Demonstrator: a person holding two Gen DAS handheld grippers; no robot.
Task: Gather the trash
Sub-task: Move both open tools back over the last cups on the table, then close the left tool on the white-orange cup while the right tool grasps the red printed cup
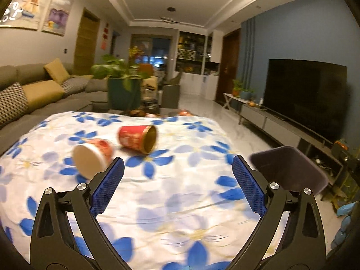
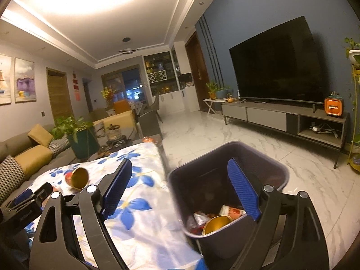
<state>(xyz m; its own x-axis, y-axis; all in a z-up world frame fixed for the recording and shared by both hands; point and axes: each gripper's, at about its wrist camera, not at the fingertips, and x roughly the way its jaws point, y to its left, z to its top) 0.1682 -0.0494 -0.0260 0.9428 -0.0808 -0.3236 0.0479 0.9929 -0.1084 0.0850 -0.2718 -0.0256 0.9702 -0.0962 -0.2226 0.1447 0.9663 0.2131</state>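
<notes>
We judged the job partly done: the bin [image 2: 227, 180] beside the desk [image 1: 180, 202] already held at least two cups among wrappers, though blur hid the exact count. Two cups remained lying on the desk, a red cup [image 1: 137, 138] and a white-bottomed cup [image 1: 92, 157]. Our left gripper [image 1: 177, 186] and right gripper [image 2: 180, 189] were both spread wide, empty.

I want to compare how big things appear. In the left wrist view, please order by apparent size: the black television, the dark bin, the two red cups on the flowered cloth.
1. Black flat television, largest.
2. Dark plastic trash bin.
3. The red paper cup with gold inside and the red cup showing its white base look alike; the second lies nearer the camera, so I do not rank them.
</notes>
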